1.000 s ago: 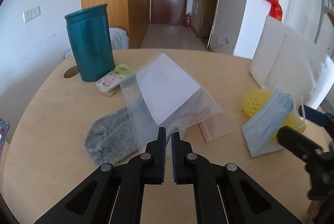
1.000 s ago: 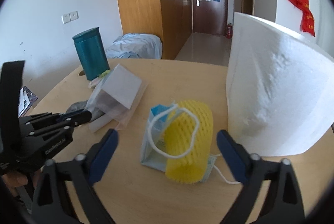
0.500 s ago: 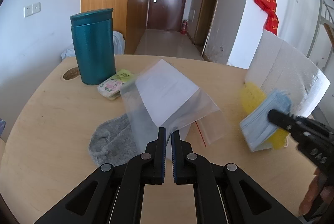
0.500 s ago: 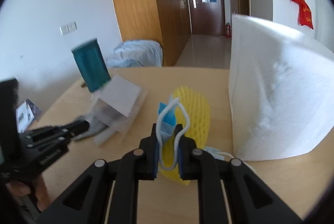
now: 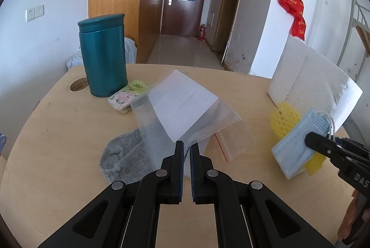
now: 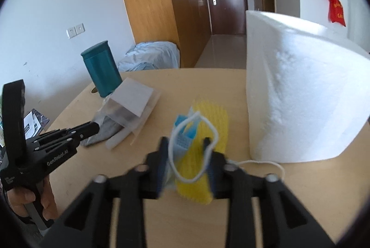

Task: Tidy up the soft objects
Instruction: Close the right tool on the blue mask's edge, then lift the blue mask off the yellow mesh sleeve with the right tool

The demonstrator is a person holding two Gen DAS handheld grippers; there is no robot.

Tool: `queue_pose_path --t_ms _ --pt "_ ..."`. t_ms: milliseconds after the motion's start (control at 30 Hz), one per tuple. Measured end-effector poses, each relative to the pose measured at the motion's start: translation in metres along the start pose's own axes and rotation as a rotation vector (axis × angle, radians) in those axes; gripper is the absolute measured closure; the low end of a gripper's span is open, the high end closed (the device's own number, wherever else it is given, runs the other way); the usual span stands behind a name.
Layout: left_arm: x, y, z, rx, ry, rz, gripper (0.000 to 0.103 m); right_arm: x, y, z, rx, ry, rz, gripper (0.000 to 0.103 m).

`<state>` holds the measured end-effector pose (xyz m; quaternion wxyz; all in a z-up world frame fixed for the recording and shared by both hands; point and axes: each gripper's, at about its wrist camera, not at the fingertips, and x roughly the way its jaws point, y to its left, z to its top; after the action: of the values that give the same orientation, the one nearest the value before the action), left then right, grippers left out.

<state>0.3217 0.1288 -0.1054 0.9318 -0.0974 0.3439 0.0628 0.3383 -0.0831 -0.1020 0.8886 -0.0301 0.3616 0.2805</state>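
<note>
Left claw (image 5: 186,150) clenched on bag edge (image 5: 196,132); right claw (image 6: 186,152) grasping mask (image 6: 185,139) off table (image 5: 69,132)

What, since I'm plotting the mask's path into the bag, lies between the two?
Nothing but bare table lies between the bag and the mask. The left wrist view shows this best, and the right wrist view agrees.

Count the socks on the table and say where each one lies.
1. A grey sock lies on the table, partly under the plastic bag that the left hand-held gripper pinches. More could be hidden beneath the bag.
</note>
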Motion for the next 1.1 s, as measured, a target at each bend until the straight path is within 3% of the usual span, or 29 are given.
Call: queue_pose_path --t_ms 67,200,400,467,567,600,933,1000,1100 --pt "0.000 0.000 0.000 0.000 0.003 -0.003 0.098 -0.007 0.000 -0.002 0.002 -0.023 -0.009 0.043" --pt "0.000 -0.001 0.000 0.006 0.003 -0.004 0.098 -0.021 0.003 -0.001 0.004 -0.076 0.013 0.043" --pt "0.000 -0.001 0.000 0.007 0.004 -0.006 0.098 -0.007 0.018 -0.004 -0.019 -0.013 0.056 0.044" --pt "-0.001 -0.001 0.000 0.007 0.004 -0.008 0.098 0.000 0.022 -0.004 -0.032 -0.001 0.040 0.053" --pt "0.000 -0.001 0.000 0.011 0.006 -0.011 0.098 0.006 0.027 0.000 -0.045 0.003 0.017 0.087" --pt "0.000 -0.001 0.000 0.010 0.005 -0.011 0.098 0.007 0.027 0.001 -0.048 0.008 0.014 0.090" --pt "-0.001 -0.002 -0.001 0.015 -0.002 -0.012 0.098 0.019 0.033 0.004 -0.056 0.025 0.013 0.093" --pt "-0.001 -0.002 -0.001 0.010 -0.003 -0.013 0.098 0.013 0.030 0.004 -0.031 0.021 0.054 0.094" --pt "-0.001 -0.001 -0.002 0.008 -0.005 -0.012 0.098 -0.012 0.019 0.010 0.050 -0.049 0.186 0.094"
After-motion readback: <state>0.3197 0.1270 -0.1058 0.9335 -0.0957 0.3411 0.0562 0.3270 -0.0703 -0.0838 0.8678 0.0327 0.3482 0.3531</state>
